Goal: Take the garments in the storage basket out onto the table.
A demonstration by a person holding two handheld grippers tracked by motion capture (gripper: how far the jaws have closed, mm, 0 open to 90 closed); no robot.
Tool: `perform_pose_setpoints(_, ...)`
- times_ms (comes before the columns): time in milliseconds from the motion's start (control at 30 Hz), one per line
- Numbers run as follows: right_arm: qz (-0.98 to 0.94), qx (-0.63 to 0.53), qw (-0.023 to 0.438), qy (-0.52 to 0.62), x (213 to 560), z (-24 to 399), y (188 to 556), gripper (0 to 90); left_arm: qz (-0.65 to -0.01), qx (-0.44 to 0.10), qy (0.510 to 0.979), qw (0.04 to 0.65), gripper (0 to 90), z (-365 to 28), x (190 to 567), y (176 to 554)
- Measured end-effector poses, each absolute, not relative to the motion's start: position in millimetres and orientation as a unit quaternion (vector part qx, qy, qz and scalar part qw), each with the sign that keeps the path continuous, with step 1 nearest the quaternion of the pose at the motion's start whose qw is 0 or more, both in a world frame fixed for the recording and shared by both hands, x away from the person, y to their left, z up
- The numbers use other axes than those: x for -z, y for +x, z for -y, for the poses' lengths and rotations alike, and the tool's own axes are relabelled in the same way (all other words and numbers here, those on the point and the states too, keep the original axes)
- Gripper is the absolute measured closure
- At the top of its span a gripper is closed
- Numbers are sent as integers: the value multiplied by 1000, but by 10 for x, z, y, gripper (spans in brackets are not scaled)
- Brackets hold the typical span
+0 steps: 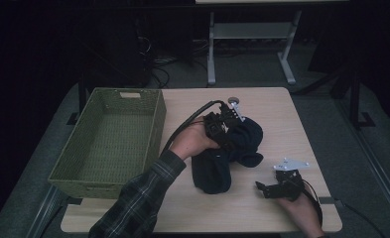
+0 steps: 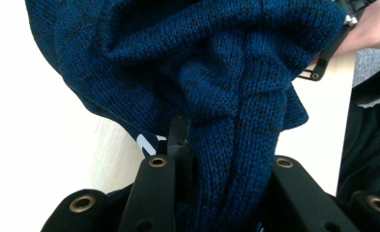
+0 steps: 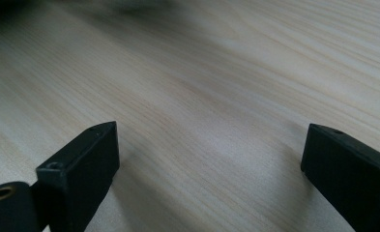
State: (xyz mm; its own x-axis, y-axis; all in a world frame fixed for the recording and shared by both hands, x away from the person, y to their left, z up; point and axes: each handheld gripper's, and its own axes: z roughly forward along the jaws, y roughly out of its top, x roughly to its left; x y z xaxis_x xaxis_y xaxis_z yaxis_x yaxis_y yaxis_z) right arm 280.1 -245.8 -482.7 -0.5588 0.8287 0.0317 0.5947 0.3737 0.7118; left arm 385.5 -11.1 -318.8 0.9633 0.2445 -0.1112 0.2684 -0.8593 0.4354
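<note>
Knitted cloth garment (image 2: pixel 216 63), wood-grain table (image 3: pixel 216 72)

A dark plaid sleeve (image 1: pixel 138 198) covers the left forearm at lower left. Both black grippers, the left gripper (image 1: pixel 221 124) and right gripper (image 1: pixel 274 188), carry grey three-cornered plates, brass-ringed screw holes and black cables.

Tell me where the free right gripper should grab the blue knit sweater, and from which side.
Probably the near lobe of the blue knit sweater, approached from the right gripper's side. That bunched end lies flat on the table, unobstructed, while the left gripper already pinches a fold at the far end.
</note>
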Motion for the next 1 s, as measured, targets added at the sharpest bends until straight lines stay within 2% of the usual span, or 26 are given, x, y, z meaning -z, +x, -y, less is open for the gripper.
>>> perform_pose_setpoints(467, -812, -347, 167, 439, 4827, 2457, 2799, 60, -139, 35, 960, 239, 726, 326, 3652, 3981)
perform_pose_setpoints(1000, -812, -347, 169, 438, 4828, 2459, 2801, 59, -153, 43, 963, 216, 705, 460, 4159, 4132)
